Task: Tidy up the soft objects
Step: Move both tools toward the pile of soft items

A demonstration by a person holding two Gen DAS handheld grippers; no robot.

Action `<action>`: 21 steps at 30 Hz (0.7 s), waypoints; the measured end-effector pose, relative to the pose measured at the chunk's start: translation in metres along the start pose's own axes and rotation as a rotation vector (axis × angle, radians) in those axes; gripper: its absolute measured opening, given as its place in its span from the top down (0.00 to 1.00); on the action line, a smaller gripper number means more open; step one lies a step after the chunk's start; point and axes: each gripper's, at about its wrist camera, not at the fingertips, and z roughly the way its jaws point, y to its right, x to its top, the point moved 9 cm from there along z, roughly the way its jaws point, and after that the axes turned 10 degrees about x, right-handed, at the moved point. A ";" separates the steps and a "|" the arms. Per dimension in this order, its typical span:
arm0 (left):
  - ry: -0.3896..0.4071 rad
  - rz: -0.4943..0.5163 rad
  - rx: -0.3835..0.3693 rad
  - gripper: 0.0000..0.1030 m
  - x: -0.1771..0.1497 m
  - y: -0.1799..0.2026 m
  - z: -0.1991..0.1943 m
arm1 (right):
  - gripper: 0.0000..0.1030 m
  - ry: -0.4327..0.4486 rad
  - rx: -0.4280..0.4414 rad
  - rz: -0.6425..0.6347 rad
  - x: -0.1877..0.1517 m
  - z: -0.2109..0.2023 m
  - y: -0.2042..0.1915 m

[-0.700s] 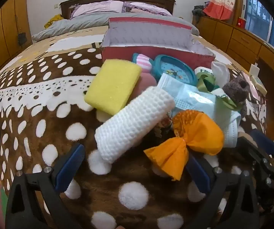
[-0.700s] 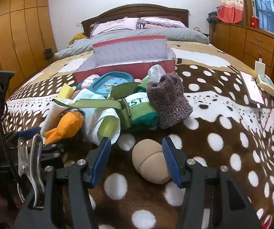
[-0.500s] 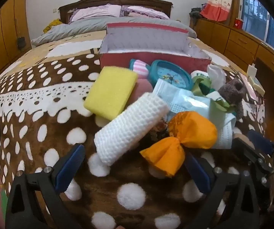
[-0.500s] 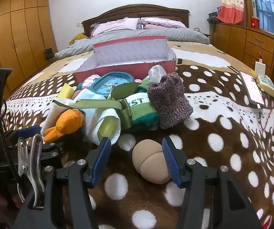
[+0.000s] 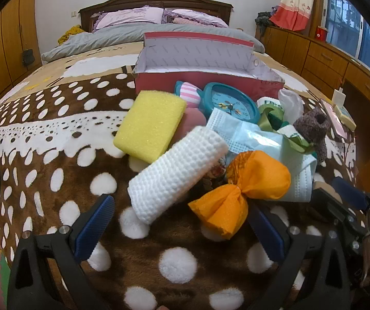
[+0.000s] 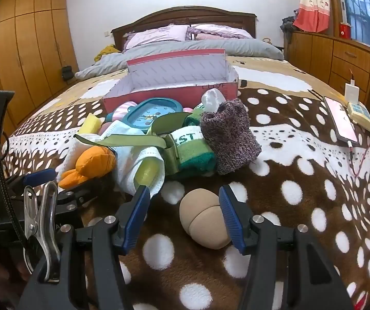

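Observation:
A pile of soft things lies on the spotted blanket before an open red box [image 5: 205, 77]. In the left wrist view I see a yellow sponge [image 5: 150, 125], a rolled white cloth [image 5: 177, 173], an orange pouch [image 5: 244, 186], a blue face mask [image 5: 259, 142] and a grey knitted sock [image 5: 312, 126]. My left gripper [image 5: 182, 222] is open, with the cloth end and the pouch between its fingers. In the right wrist view a beige puff [image 6: 204, 222] lies between the fingers of my open right gripper [image 6: 185, 210]. The sock [image 6: 228, 137] and a green towel [image 6: 194, 149] lie beyond.
A teal alarm clock [image 5: 230, 103] leans among the pile. A phone [image 6: 341, 121] and a charger with cables lie on the blanket's right side. Wooden drawers stand to the right, wardrobes to the left, pillows and headboard behind the box [image 6: 179, 82].
The left gripper has moved slightly, so the pile sits a little higher and farther in its view. The right gripper has hardly moved. Both stay open.

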 end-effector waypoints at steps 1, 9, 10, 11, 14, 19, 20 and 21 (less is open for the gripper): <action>0.000 0.000 0.000 0.01 0.000 0.000 0.000 | 0.45 0.000 0.000 0.000 0.000 0.000 0.000; 0.001 -0.005 -0.008 0.01 0.001 -0.001 -0.001 | 0.45 0.005 0.008 0.003 0.000 -0.001 -0.002; 0.001 -0.007 -0.009 0.01 0.001 -0.001 -0.001 | 0.45 0.005 0.008 0.002 0.000 -0.001 -0.002; 0.002 -0.009 -0.013 0.01 0.001 -0.002 -0.001 | 0.45 0.005 0.008 0.002 0.000 -0.001 -0.002; -0.004 -0.010 -0.028 0.01 0.001 -0.001 0.000 | 0.45 0.005 0.006 0.000 0.000 -0.001 -0.002; -0.001 -0.006 -0.041 0.01 0.002 -0.002 -0.002 | 0.45 0.004 0.006 0.001 -0.001 -0.002 -0.001; 0.005 -0.002 -0.042 0.01 0.003 -0.001 -0.003 | 0.45 0.004 0.006 0.003 -0.001 -0.002 -0.001; 0.009 0.003 -0.044 0.01 0.004 0.000 -0.004 | 0.45 0.005 0.007 0.005 -0.001 -0.003 -0.001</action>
